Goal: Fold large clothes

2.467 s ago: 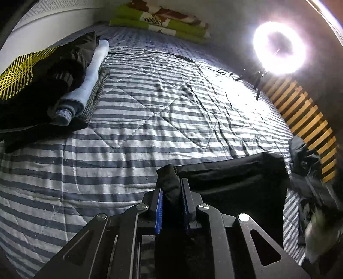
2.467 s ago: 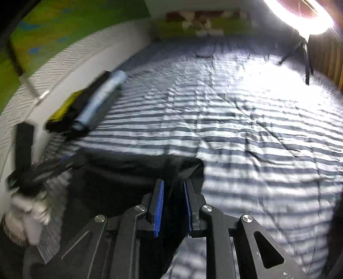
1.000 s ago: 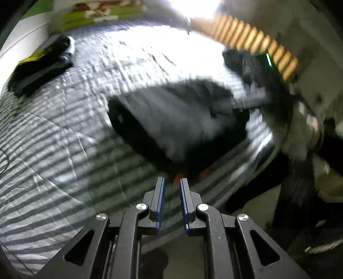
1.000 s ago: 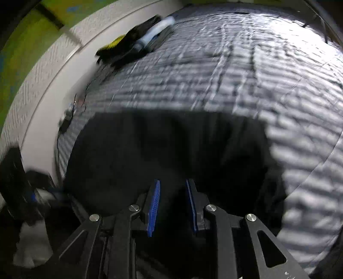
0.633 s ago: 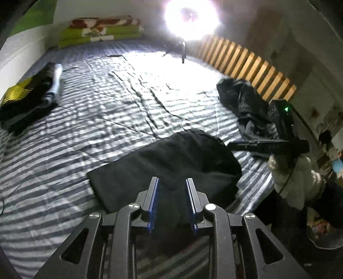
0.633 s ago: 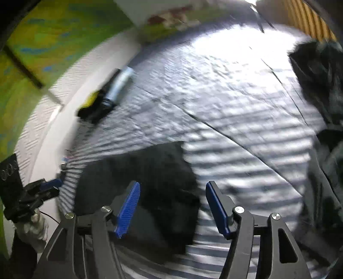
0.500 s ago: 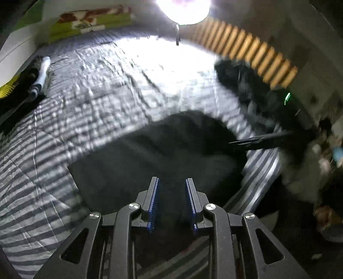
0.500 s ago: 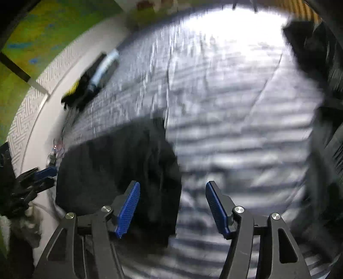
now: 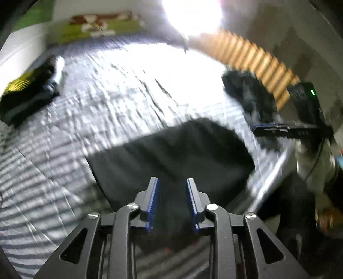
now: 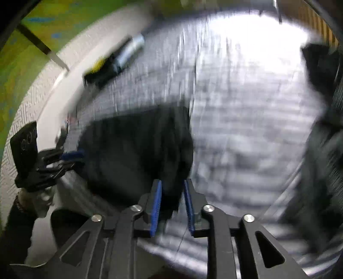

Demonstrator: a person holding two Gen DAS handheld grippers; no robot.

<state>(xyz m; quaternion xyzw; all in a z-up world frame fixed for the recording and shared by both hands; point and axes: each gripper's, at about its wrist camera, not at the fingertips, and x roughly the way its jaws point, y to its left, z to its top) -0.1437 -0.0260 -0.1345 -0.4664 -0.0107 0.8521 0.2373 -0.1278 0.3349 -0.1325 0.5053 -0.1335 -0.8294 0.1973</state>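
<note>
The left gripper (image 9: 171,202) shows two black fingers (image 9: 152,203) faced with ribbed blue pads, standing apart with a clear gap and nothing clamped between them. Just past their tips lies the black garment (image 9: 171,150), a soft matte cloth folded into a rough flat rectangle with rounded, slightly puffed edges, resting on the near part of the bed (image 9: 120,90).

The right gripper (image 10: 171,203) has the same black frame and ribbed blue fingers (image 10: 156,206), also apart and gripping nothing; from its own view the near edge of the black garment (image 10: 137,154) lies right in front of the gap, though blur hides whether cloth and pads touch. In the left wrist view the right gripper (image 9: 287,128) hangs beyond the garment's right side, held by a hand in a pale glove (image 9: 310,163).

The bed is covered by a quilted spread in grey and white stripes, wrinkled, with stitched diagonal seams. Near its far left edge sits a pile of folded clothes (image 9: 30,90), dark fabric with a yellow patterned patch and a pale rolled piece on top. At the right edge a crumpled dark heap of clothes (image 9: 248,90) lies against a railing of wooden slats (image 9: 257,62). A round bright lamp (image 9: 193,15) glares at the far end.
</note>
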